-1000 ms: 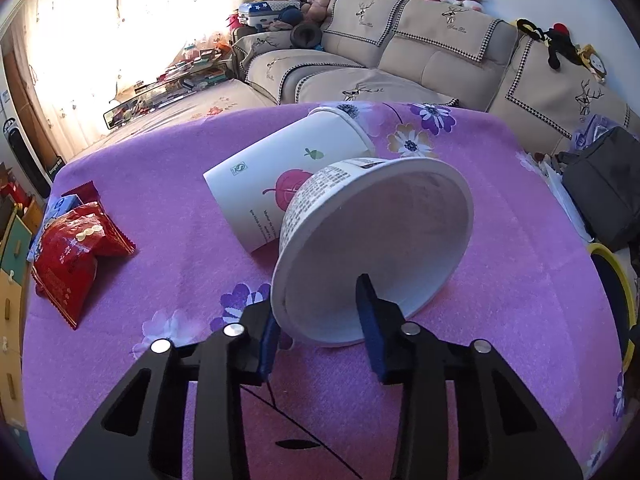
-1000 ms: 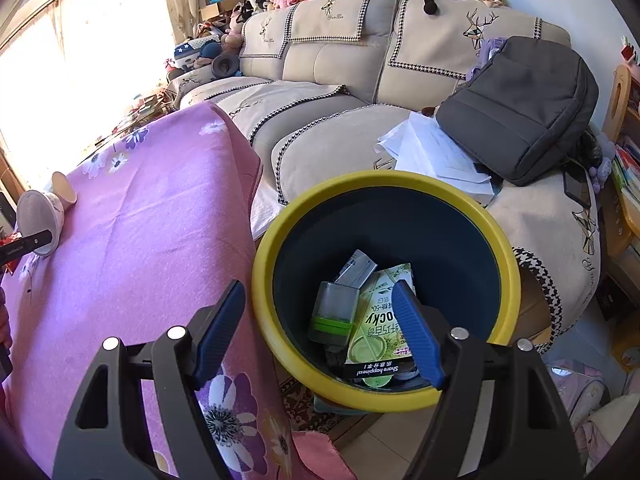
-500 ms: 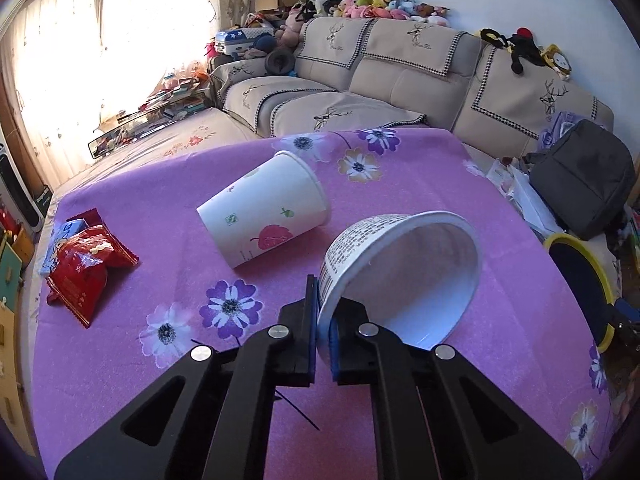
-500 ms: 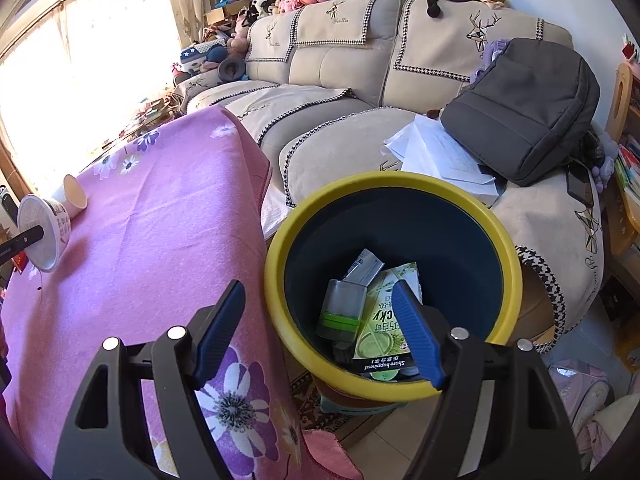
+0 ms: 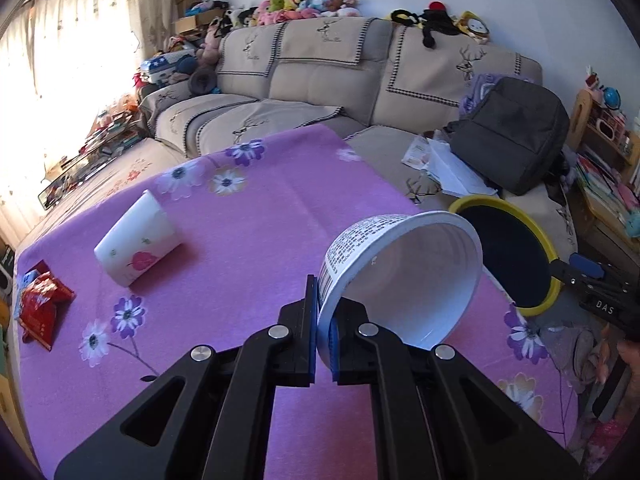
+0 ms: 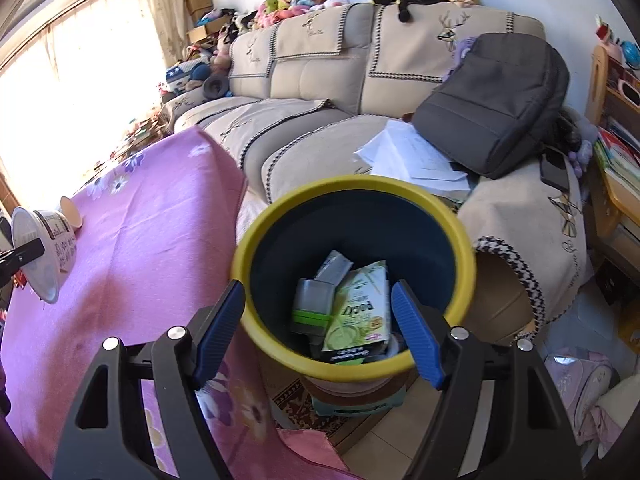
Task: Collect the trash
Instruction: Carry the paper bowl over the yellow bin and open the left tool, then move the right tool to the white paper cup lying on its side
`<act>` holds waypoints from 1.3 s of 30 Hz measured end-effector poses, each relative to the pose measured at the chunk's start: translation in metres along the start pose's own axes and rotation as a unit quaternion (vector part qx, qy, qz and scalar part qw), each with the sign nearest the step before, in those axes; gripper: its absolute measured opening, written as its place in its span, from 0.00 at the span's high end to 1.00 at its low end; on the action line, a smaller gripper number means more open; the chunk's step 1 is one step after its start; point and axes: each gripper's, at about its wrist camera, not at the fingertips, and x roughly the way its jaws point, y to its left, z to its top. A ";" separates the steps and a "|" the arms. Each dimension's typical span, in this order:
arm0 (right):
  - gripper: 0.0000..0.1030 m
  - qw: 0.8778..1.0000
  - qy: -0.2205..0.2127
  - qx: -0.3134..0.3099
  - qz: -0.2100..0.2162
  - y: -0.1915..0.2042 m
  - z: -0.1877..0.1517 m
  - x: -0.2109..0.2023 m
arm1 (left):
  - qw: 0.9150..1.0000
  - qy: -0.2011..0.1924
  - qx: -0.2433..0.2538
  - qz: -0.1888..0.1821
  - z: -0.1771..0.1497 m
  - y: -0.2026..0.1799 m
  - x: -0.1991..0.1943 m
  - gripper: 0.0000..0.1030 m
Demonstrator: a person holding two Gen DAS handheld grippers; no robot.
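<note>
Left wrist view: the left gripper (image 5: 323, 344) pinches the thin wall of a white paper bowl (image 5: 404, 276) at its rim, one blue pad outside and one inside. The bowl hangs tilted above the purple flowered tablecloth (image 5: 248, 248), its open mouth facing the camera, empty inside. Dense black print covers its outer wall, too small to read. It looks very light and thin-walled, likely to flex or crumple under a hard squeeze, so the rolled rim, where it is held, seems the stiffest place to grip.

Further left, a white paper cup (image 5: 136, 240) with a pink fruit picture lies on its side. A red snack packet (image 5: 40, 312) lies near the table's left edge; its lettering is unreadable. Both should be light, the packet soft and crinkly.

Just past the table's right edge stands a dark bin with a yellow rim (image 5: 508, 256). Beside it a black gripper part bears the letters "DAS".

Right wrist view: the right gripper (image 6: 318, 332) hangs spread wide over the bin, holding nothing. Inside lies a green box (image 6: 360, 312) whose label seems to read "Pocky", beside a grey container with a green band (image 6: 312, 304).
</note>
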 end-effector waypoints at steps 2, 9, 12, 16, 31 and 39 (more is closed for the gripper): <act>0.31 1.000 -0.005 0.007 -0.008 -0.009 0.000 -0.005 | 1.000 -0.001 0.015 -0.015 0.007 -0.023 0.004 0.95; 0.31 0.998 -0.018 0.044 -0.036 -0.054 -0.006 -0.022 | 0.994 0.014 0.070 -0.078 0.038 -0.117 0.037 0.95; 0.31 0.997 -0.019 0.059 -0.045 -0.070 -0.010 -0.027 | 0.991 0.031 0.086 -0.093 0.046 -0.150 0.061 0.95; 0.31 0.996 -0.016 0.074 -0.054 -0.089 -0.017 -0.029 | 0.987 0.060 0.110 -0.102 0.057 -0.192 0.098 0.95; 0.31 0.994 -0.003 0.088 -0.058 -0.108 -0.027 -0.026 | 0.985 0.105 0.103 -0.094 0.062 -0.224 0.152 0.38; 0.31 0.997 -0.001 0.065 -0.036 -0.084 -0.019 -0.019 | 0.990 0.025 0.054 -0.124 0.026 -0.148 0.035 0.26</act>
